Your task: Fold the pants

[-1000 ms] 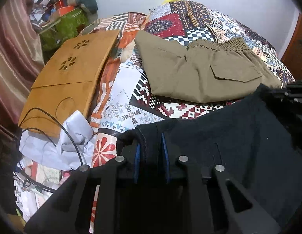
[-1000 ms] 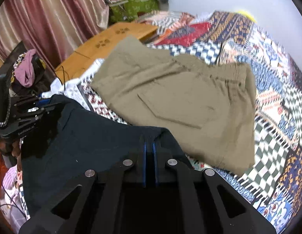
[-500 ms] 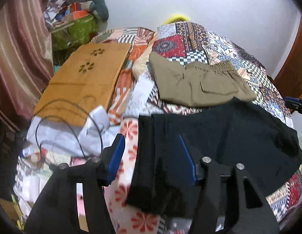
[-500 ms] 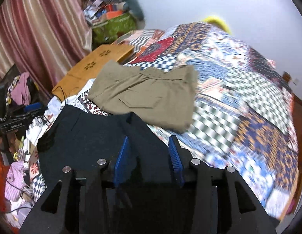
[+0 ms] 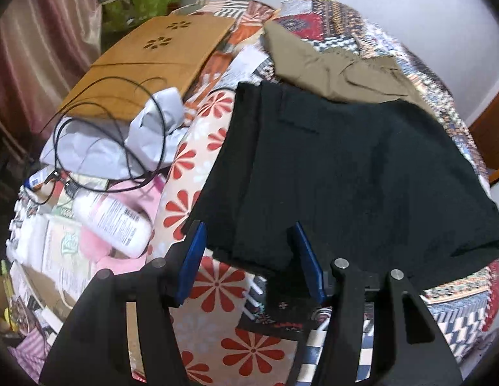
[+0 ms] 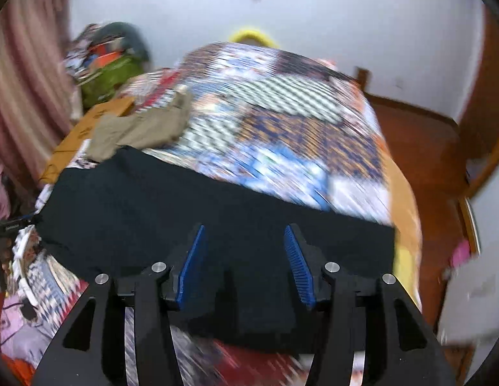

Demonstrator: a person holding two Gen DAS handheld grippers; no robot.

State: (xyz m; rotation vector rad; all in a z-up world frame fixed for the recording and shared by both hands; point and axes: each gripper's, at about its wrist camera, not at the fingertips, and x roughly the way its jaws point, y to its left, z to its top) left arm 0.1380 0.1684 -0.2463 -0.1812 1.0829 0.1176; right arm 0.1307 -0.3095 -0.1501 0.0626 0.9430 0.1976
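The black pants (image 5: 355,173) are lying folded on the near end of the patterned bedspread (image 6: 281,122), their near edge hanging slightly over the side of the bed. The left gripper (image 5: 249,259) is hovering at the pants' near-left corner with its blue pads (image 5: 190,257) spread wide, gripping nothing. The right gripper (image 6: 244,262) is hovering over the near edge of the same dark cloth (image 6: 185,212), its pads likewise parted and holding nothing. Just beyond the black pants, a pair of olive pants (image 5: 333,64) is lying folded, with the black cloth overlapping its near edge. To the far left a wooden board (image 5: 153,58) is resting on the bed, with a black cable (image 5: 114,128) looping over crumpled white paper (image 5: 120,148) nearby, and a white bottle (image 5: 111,222) lying nearer. The right camera's view is blurring heavily.
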